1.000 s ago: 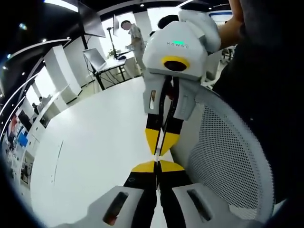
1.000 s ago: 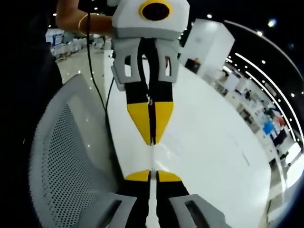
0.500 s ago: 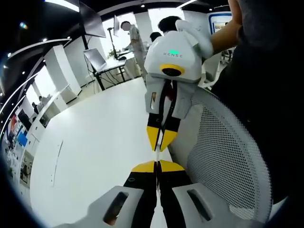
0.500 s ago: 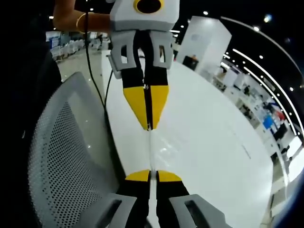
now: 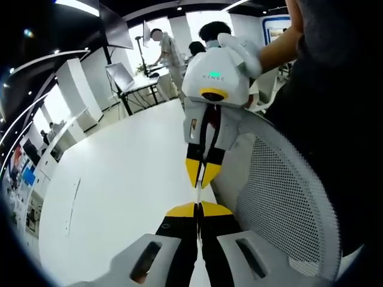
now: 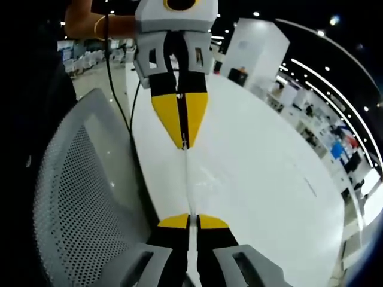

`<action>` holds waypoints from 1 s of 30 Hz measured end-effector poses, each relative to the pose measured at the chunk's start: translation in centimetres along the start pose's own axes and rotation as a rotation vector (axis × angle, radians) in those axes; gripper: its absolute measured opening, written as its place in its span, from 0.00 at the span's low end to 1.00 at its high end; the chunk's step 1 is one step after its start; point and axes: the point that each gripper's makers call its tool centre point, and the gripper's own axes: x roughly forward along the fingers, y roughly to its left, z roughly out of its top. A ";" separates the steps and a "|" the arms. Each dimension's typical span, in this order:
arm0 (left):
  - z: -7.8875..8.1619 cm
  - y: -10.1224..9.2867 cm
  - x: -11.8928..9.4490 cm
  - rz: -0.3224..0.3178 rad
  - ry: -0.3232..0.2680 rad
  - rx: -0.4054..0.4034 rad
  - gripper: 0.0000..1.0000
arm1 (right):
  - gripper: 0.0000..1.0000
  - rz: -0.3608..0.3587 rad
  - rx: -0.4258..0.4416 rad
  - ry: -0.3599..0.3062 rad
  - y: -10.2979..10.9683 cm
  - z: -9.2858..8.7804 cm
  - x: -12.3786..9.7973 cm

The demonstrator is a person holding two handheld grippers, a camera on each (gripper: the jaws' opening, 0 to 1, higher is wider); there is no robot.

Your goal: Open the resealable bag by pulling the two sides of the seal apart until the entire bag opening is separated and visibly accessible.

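Both grippers face each other over the white table (image 5: 114,179), left (image 5: 197,206) and right (image 6: 190,218) each pinched tight on the clear bag (image 6: 188,179) stretched between them.

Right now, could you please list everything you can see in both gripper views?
Resealable bag: one, clear, stretched edge-on between the two hand-held grippers.
Table: one, white, below the grippers.
Mesh chair: one, grey, beside the table.
Desk with monitor: one, dark, far behind in the left gripper view.
People: at least two, standing at the far desk.
Cable: one, black, hanging by the left hand-held gripper.
Person's arm: bare, with a bracelet.
Left hand-held gripper: white, yellow tips, shut on the bag.
Right hand-held gripper: same colours, shut on the bag.
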 end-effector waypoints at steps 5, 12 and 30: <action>0.1 0.0 -0.1 0.000 -0.006 0.003 0.00 | 0.00 -0.001 0.006 0.010 0.1 -0.4 0.0; 0.2 0.0 -0.3 0.000 -0.011 0.007 0.00 | 0.00 -0.009 0.012 0.022 -0.1 -1.1 -0.2; 0.4 -0.1 -0.5 -0.003 -0.021 0.000 0.00 | 0.00 -0.008 0.017 0.047 -0.3 -2.3 -0.4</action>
